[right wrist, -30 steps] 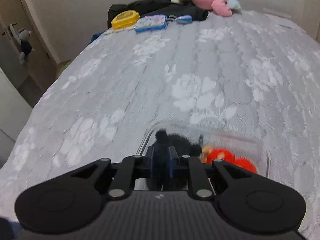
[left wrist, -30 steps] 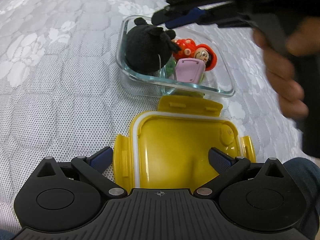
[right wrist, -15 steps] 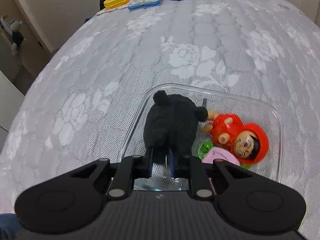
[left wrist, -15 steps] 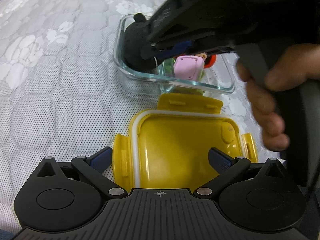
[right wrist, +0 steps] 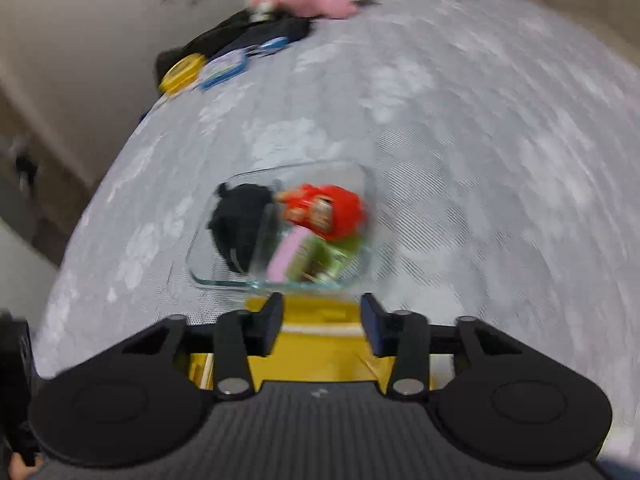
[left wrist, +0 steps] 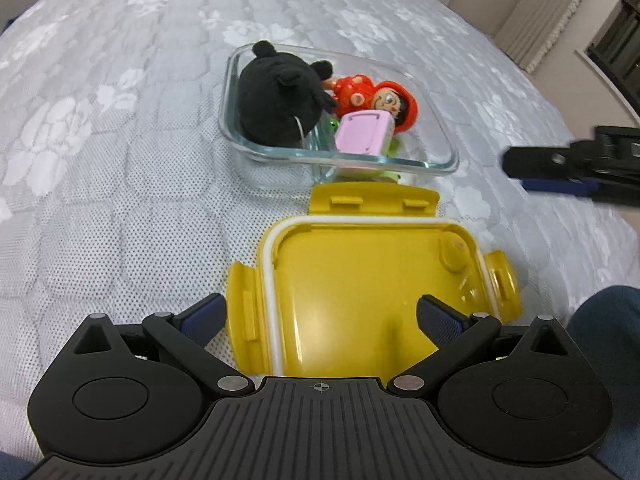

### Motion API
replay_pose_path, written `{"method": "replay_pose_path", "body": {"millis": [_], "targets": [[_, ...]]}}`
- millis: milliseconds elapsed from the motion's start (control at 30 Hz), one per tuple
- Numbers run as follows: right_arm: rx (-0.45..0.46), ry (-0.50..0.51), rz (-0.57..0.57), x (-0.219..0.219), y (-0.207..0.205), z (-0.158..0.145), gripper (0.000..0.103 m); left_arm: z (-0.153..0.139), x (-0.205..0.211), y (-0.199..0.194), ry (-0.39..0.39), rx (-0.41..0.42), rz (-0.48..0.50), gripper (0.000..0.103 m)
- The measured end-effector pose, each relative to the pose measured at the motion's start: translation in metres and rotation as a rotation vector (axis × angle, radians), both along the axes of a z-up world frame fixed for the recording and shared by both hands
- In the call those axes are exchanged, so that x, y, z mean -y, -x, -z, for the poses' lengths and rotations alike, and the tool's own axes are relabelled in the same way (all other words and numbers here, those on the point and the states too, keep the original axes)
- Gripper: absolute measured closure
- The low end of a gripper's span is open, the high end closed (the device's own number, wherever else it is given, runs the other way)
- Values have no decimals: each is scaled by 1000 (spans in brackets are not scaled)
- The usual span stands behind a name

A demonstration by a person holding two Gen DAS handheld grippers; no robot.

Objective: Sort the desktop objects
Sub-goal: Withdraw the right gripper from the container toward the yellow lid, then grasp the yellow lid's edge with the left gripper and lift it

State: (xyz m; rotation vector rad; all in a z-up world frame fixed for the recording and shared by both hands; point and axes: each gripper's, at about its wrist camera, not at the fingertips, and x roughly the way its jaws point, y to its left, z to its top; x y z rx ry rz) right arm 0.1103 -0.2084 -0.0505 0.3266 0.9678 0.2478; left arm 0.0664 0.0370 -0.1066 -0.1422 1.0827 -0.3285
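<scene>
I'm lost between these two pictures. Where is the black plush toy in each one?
Left wrist view: the black plush toy sits upper centre, filling the left end of the glass container.
Right wrist view: blurred, it lies left of centre, again at the container's left end.
Shared landmark: the red doll just right of it.

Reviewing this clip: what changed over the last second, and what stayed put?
The right gripper released the black plush toy into the clear glass container, opened, and pulled back over the yellow plastic lid. The left gripper stayed open over the lid; the red doll and pink block stayed put.
</scene>
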Motion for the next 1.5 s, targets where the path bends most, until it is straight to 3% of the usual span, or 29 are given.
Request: {"method": "replay_pose_path", "body": {"millis": [67,167,267,333,433,533,767,900,1000,1100,1167,1300,1367,1500], "targets": [[-32,-97,71,21,8,7,32,-4,-3,7,16,-14,-6,0],[-25,-150,158,40,19,21,26,-9,-12,20,82,-38,-25,0],[-12,-87,216,48,26,38,27,-8,-25,31,159,-73,-68,0],[-54,-65,220,50,24,47,37,-8,-30,35,190,-69,-102,0],[-99,-103,188,49,18,56,48,-6,-31,32,194,-63,-137,0],[-126,-53,180,44,16,61,49,0,-28,26,176,-97,-154,0],[-116,-49,140,37,19,61,43,2,-24,25,155,-110,-147,0],[-121,9,133,31,19,61,43,4,-22,24,141,-119,-128,0],[-131,55,129,25,21,61,41,7,-26,21,176,-151,-140,0],[-153,2,140,24,33,56,34,9,-34,7,237,-228,-180,0],[-155,-2,146,24,38,54,32,4,-37,-5,224,-221,-189,0],[-184,103,164,20,27,57,32,1,-36,-25,153,-181,-148,0],[-225,105,158,20,19,65,31,7,-41,-30,199,-186,-160,0],[-308,-1,158,29,8,79,27,10,-49,-29,335,-175,-162,0]]}}
